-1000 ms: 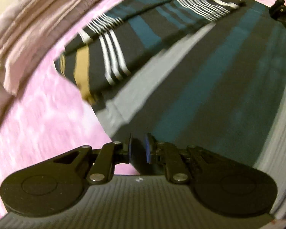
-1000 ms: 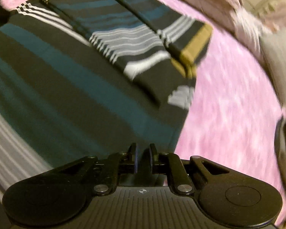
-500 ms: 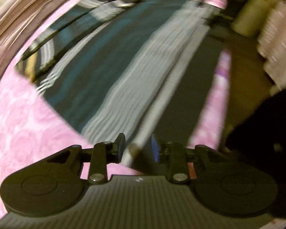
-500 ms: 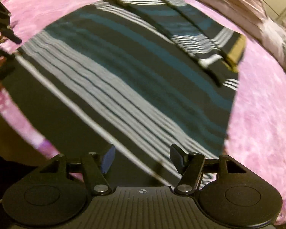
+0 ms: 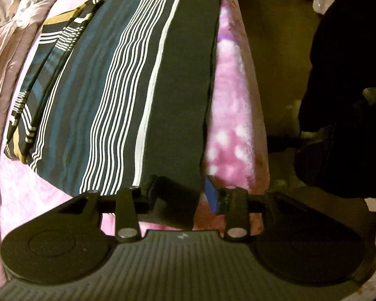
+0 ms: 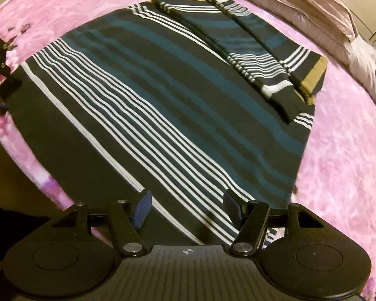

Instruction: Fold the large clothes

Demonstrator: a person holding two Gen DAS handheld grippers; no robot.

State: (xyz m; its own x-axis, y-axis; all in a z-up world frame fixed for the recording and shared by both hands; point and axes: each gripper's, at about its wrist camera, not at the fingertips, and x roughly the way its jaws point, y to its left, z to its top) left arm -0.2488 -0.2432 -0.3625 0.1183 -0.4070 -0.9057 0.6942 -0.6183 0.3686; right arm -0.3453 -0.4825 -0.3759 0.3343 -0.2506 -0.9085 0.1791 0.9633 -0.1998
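A large dark garment point(image 6: 163, 105) with teal and white stripes lies spread flat on a pink bedspread point(image 6: 343, 165). Its sleeves point(image 6: 253, 50), with tan bands, are folded across its far part. My right gripper point(image 6: 188, 209) hovers open over the garment's near hem, its pads clear of the cloth. In the left wrist view the same garment point(image 5: 127, 95) runs away from me. My left gripper point(image 5: 182, 194) is over its dark near corner. Its jaws are opening, with the corner lying loose between them and not pinched. My left gripper's fingers point(image 6: 1, 60) show at the far left edge.
Lilac pillows and bedding point(image 6: 300, 2) lie along the bed's far side. The bed edge point(image 5: 253, 115) drops to a brown floor point(image 5: 283, 57) on the right of the left wrist view. A person's dark clothing point(image 5: 351, 87) stands there beside the bed.
Both grippers were shut on the cloth a second ago. They drew back to the garment's near edge and opened; the cloth now lies flat. The left view swung round toward the bed's edge.
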